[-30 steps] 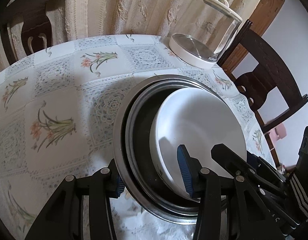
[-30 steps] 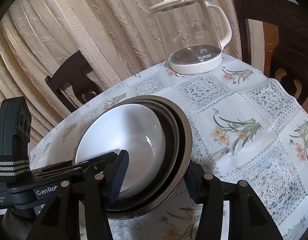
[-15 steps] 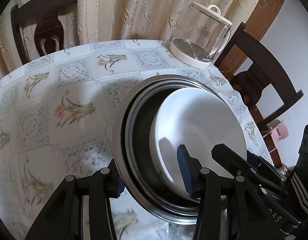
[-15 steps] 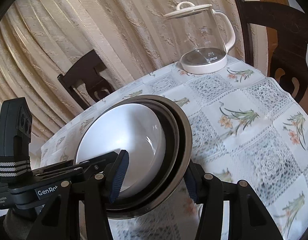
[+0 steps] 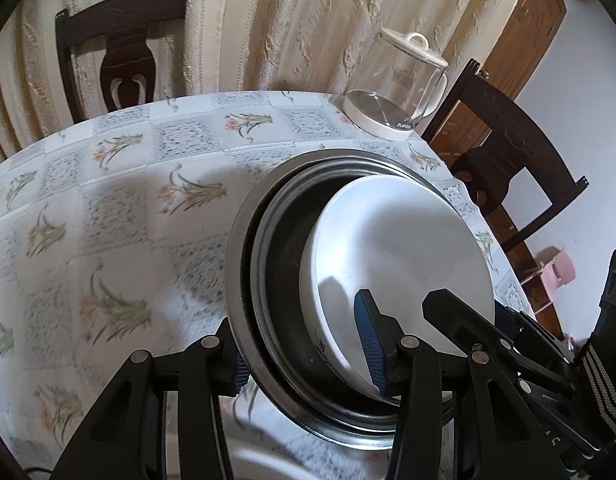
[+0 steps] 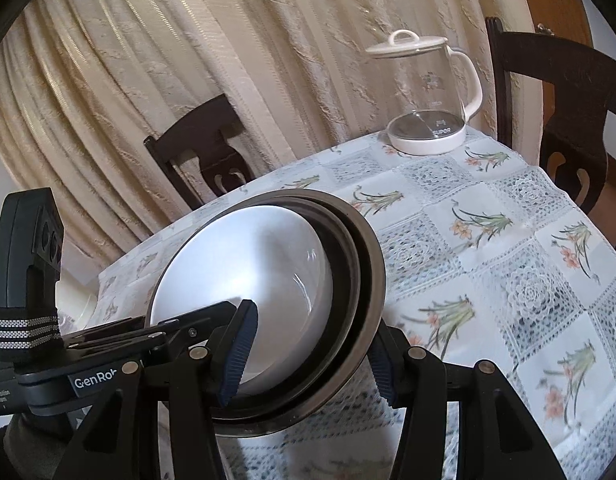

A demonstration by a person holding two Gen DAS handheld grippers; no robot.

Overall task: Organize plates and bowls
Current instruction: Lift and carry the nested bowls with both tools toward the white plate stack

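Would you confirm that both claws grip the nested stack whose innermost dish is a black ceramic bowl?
Not quite: the innermost dish is a white ceramic bowl, seen in the right wrist view. The left claw and right claw do grip the nested stack's outermost steel basin.

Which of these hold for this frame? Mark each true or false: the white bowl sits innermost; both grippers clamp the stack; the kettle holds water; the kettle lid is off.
1. The white bowl sits innermost in the nested stack, inside the metal bowls. True.
2. The left gripper and right gripper both clamp the stack's rim. True.
3. The glass kettle holds water. False: it looks empty.
4. The kettle lid is off. False: it is on.
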